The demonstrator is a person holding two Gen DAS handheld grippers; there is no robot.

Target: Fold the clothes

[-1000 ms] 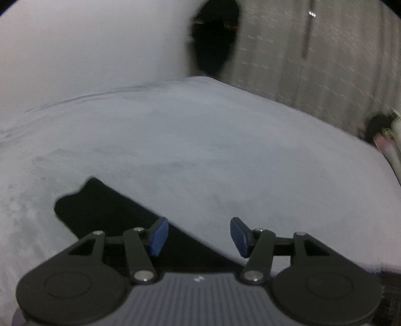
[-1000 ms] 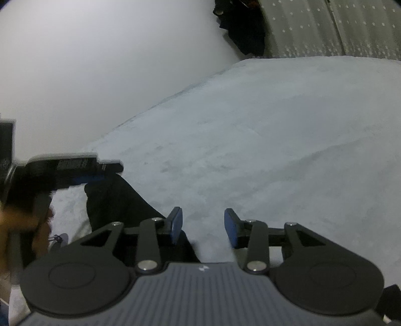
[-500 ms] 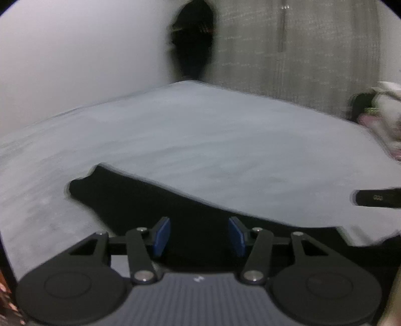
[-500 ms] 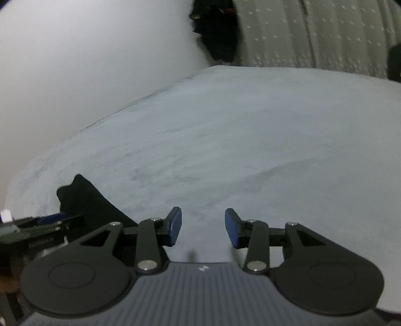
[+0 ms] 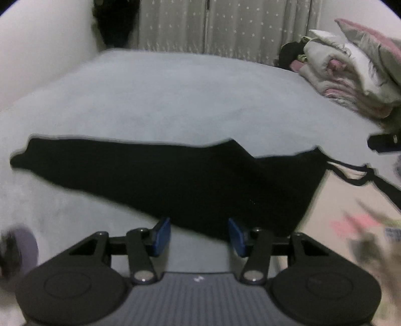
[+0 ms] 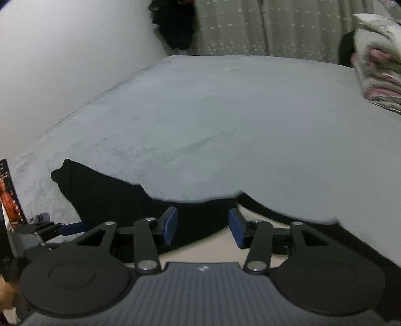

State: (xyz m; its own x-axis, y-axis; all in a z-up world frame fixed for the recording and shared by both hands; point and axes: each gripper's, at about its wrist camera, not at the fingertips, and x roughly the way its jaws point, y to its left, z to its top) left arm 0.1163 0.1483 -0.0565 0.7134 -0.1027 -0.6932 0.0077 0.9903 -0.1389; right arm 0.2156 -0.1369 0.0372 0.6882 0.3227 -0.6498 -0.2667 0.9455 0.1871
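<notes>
A black garment lies flat at the near edge of a grey bed, with thin black straps trailing off its right end over the bed's edge. My left gripper is open and empty, just short of the garment's near edge. In the right wrist view the same garment spreads across the near bed edge. My right gripper is open and empty above the garment's near hem. The left gripper shows at the lower left of that view.
A pile of pale and pink bedding sits at the far right of the bed, also in the right wrist view. A white wall runs along the left. Grey curtains and dark hanging clothes stand behind.
Both grippers have pulled back toward the near bed edge and the left one has swung right. Much more of the black garment now shows. Both stay open.
</notes>
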